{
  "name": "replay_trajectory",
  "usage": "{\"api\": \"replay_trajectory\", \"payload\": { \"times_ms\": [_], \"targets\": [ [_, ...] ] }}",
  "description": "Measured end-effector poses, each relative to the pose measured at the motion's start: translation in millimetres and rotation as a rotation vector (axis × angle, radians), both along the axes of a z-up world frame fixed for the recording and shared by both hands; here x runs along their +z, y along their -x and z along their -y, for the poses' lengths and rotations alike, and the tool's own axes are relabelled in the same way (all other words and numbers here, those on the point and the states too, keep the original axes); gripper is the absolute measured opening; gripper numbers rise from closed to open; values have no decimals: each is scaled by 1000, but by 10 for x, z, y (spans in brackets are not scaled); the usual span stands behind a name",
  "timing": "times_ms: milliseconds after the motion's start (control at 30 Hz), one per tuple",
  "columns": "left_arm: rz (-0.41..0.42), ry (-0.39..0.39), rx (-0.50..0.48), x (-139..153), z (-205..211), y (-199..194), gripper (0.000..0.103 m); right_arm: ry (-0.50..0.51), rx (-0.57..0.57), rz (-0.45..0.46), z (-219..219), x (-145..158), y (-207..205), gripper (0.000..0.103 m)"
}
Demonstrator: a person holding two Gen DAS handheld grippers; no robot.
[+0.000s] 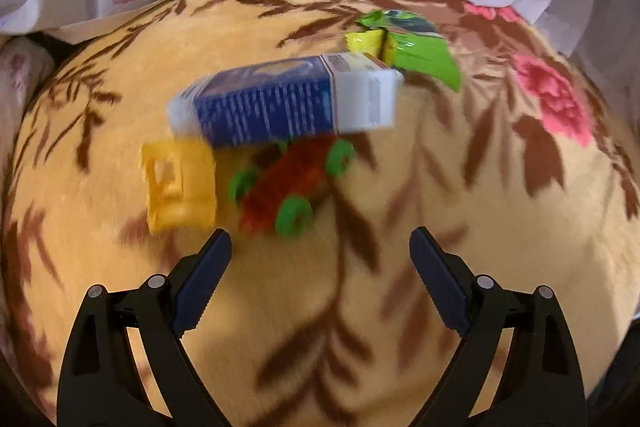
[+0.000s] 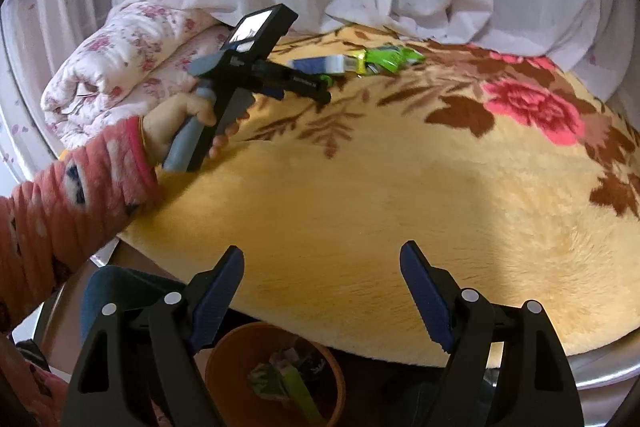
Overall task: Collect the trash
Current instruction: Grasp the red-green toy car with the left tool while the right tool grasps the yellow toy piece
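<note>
Two grippers: your left gripper (image 1: pixel 320 247) and right gripper (image 2: pixel 322 263), jaws wide, holding nothing.
Ahead of left: blue-and-white cardboard carton (image 1: pixel 280 103), green crumpled wrapper (image 1: pixel 416 47) on yellow flowered blanket (image 1: pixel 480 227).
Under right: brown round bin (image 2: pixel 224 359).

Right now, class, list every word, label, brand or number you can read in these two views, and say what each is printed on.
None can be read.
Blue and white carton: rows of small white print on its blue side, too blurred to read.
Green wrapper: printed graphics, no legible words.
Left gripper: a small white marking on its black arm, too small to read.
</note>
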State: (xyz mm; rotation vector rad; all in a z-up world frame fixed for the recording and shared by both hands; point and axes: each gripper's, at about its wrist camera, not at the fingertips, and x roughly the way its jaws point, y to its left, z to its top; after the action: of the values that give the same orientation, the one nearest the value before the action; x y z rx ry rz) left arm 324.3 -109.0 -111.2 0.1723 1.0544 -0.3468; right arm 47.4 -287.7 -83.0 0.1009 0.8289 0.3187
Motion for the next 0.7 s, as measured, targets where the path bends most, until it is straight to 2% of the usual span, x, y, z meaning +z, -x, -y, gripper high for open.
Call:
{"api": "replay_trajectory", "payload": {
  "times_ms": [100,133,167,200,267,533,700],
  "targets": [
    [-12,-26,7,-35,31,-169,87,-8,-9,-14,41,-52,-65,79],
    [-15,-28,12,-36,31,-209,81,-11,-10,-17,53,-64,-88,79],
    [-15,-36,20,-32,32,-234,68,-13,-10,-17,56,-69,-98,79],
    [-12,-47,32,-26,21,-268,62,-13,-10,-15,58,-69,-106,79],
    [-24,-20,50,8,-31,-305,43,-13,-8,-12,55,-63,-112,79],
    [-84,78,45,146,-223,-144,42,-15,-9,17,50,28,-53,79],
    [-77,134,-18,285,-314,304,42,-12,-7,38,31,99,25,79]
  ]
}}
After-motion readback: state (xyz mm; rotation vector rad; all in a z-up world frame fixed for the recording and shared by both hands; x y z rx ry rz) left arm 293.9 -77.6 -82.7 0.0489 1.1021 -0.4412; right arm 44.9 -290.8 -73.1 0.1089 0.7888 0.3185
